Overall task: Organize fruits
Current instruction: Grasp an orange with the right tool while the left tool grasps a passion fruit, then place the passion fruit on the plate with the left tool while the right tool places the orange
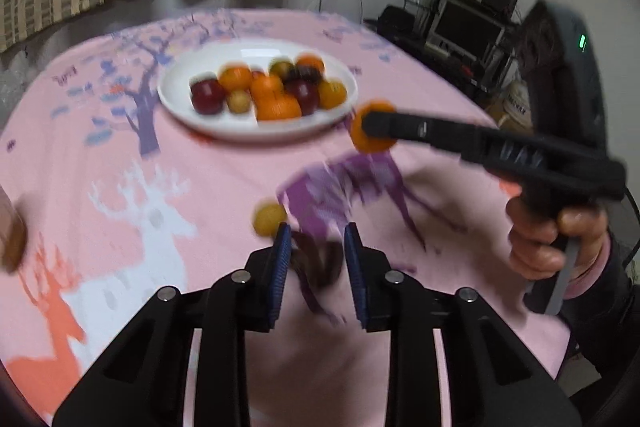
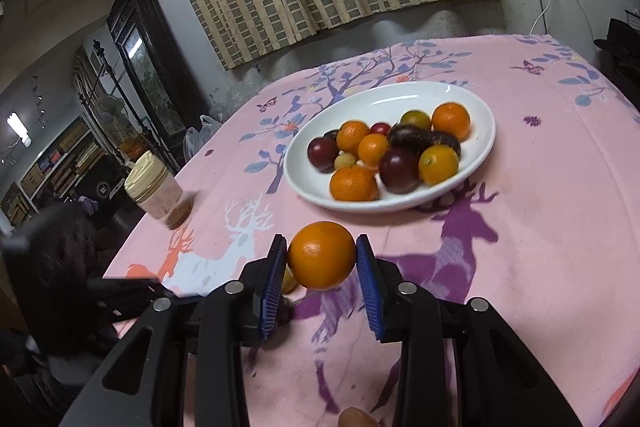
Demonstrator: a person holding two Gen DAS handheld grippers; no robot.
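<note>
In the left wrist view, the left gripper (image 1: pixel 316 259) is clamping its jaws on a dark plum (image 1: pixel 318 263), ready for carrying to the white plate (image 1: pixel 176 103); a small yellow fruit (image 1: pixel 269 219) is lying just beside it. In the right wrist view, the right gripper (image 2: pixel 322 259) is squeezing an orange (image 2: pixel 321 255) above the pink tablecloth (image 2: pixel 540 227), with bare cloth lying open toward the plate's near rim.
</note>
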